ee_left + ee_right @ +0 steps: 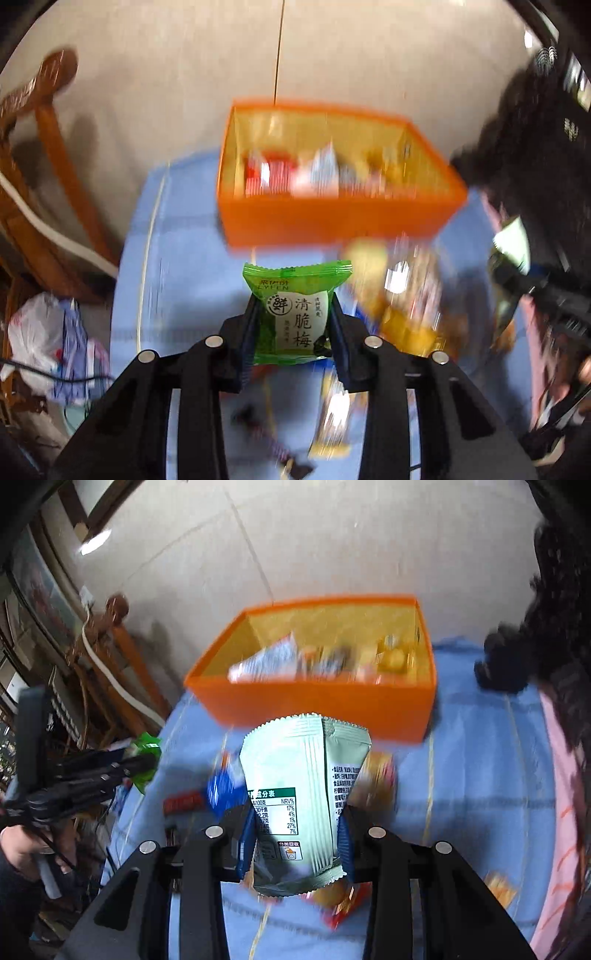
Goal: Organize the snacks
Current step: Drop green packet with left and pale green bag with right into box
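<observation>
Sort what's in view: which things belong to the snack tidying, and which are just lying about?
Job: green plum packet in left gripper; pale green packet in right gripper; orange box; loose snacks.
Lying about: wooden chair; plastic bag.

A lived-in home, by all signs. Pale tiled floor (184,74) below; carved wooden chair (44,122) of reddish-brown finish standing beside a table spread with a light blue checked tablecloth (480,775). Crumpled plastic bags (40,332) heaped on the floor at the left. Framed picture (37,587) against the wall in the right wrist view. Orange storage box (332,218) of wrapped snacks on the cloth, loose snack packets (406,295) scattered before it.
</observation>
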`<state>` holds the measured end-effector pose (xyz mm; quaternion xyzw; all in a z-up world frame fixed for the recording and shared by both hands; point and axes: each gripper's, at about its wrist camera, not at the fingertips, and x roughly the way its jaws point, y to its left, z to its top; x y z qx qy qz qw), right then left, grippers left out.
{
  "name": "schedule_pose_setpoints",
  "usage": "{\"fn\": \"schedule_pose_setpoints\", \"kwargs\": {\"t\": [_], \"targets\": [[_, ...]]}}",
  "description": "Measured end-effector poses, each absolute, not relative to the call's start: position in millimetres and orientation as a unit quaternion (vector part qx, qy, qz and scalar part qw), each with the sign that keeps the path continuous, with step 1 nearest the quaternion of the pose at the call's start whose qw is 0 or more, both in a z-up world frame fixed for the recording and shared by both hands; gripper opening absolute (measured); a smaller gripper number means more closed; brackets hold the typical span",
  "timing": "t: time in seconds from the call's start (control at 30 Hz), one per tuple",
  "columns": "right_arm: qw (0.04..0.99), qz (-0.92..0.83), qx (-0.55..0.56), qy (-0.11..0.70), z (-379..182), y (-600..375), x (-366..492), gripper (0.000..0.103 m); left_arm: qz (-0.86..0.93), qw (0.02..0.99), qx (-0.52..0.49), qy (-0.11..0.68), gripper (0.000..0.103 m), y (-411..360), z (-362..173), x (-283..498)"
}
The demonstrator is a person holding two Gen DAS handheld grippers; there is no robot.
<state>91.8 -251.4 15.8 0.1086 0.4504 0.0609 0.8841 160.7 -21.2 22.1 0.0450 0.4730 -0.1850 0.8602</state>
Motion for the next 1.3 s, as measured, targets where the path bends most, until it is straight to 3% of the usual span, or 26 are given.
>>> {"fn": "schedule_pose_setpoints", "kwargs": {"t": [0.13, 0.37, 0.4, 0.43, 0.47, 0.5, 0.6, 0.83, 1.3], "targets": [[0.897, 0.041, 0.105, 0.427, 25.3, -263.4, 136.5, 0.039, -0.187, 0.872, 0.041, 0.451, 0.034, -52.9, 42.8, 226.1], [0.896, 0.005, 0.115, 0.429, 9.2, -283.1, 209.6, 0.04, -0.168, 0.872, 0.049, 0.457, 0.037, -103.9, 32.6, 293.2], [0.895, 0.0, 0.118, 0.43, 5.1, -286.4, 216.2, 0.041, -0.165, 0.872, 0.049, 0.459, 0.051, -107.1, 30.2, 296.8], [0.893, -0.008, 0.116, 0.435, 1.7, -287.4, 220.9, 0.057, -0.152, 0.873, 0.053, 0.46, 0.064, -110.9, 28.4, 301.7], [0.891, -0.019, 0.111, 0.44, 0.5, -286.2, 223.9, 0.069, -0.137, 0.879, 0.059, 0.454, 0.088, -109.9, 25.4, 297.8], [0.891, -0.039, 0.104, 0.439, 0.5, -287.4, 221.9, 0.082, -0.118, 0.892, 0.066, 0.432, 0.093, -109.2, 28.6, 293.4], [0.901, -0.045, 0.098, 0.419, 2.8, -287.3, 206.2, 0.093, -0.124, 0.897, 0.066, 0.42, 0.093, -106.5, 32.1, 280.4], [0.888, -0.04, 0.131, 0.439, -9.3, -284.7, 127.4, 0.099, -0.131, 0.884, 0.082, 0.442, 0.093, -87.4, 24.3, 230.3], [0.84, -0.086, 0.118, 0.522, -62.3, -283.1, -38.7, 0.099, -0.137, 0.826, 0.062, 0.544, 0.094, -48.7, -50.7, 92.9]]}}
